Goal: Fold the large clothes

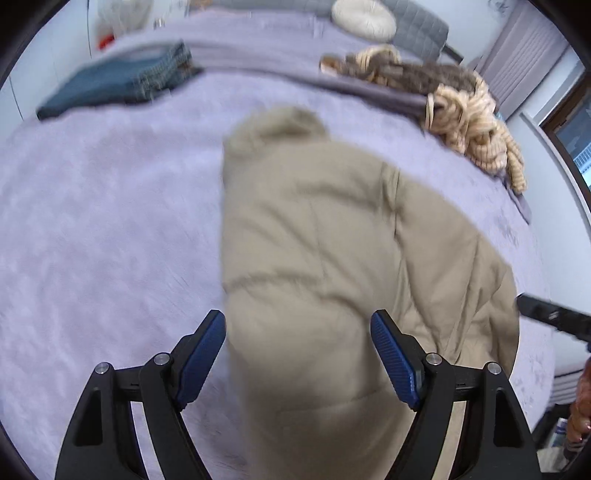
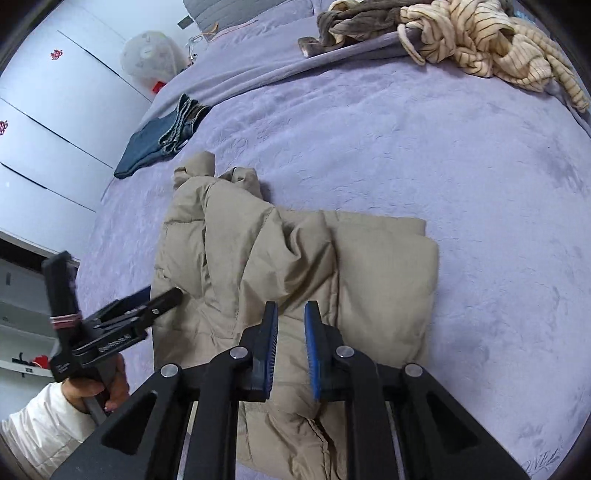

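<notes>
1. Looking along the left gripper (image 1: 297,354) in the left wrist view, the jaws stood spread wide over the near end of the beige padded jacket (image 1: 332,240), their blue pads apart from the fabric and nothing pinched; the picture was smeared by motion. The jacket lay bunched on the lilac bedspread (image 1: 92,221), with folded jeans (image 1: 110,85) far off to the left, a heap of striped clothes (image 1: 476,125) to the right, and a round cushion (image 1: 364,16) by the grey headboard

2. In the right wrist view, the right gripper (image 2: 291,347) had its jaws drawn nearly together, a narrow gap left between the pads, above the jacket (image 2: 384,280); no fabric was visibly caught between them. The left gripper (image 2: 129,317), held by a hand (image 2: 107,387) in a white sleeve, reached in at the jacket's left edge. White wardrobe doors (image 2: 44,122) stood beyond the bed

3. Likely risk: the puffy filling could spring a fold back open, or a pinch could catch only the top layer and drag the bundle askew; the soft bedspread might also be gripped along with the cloth
</notes>
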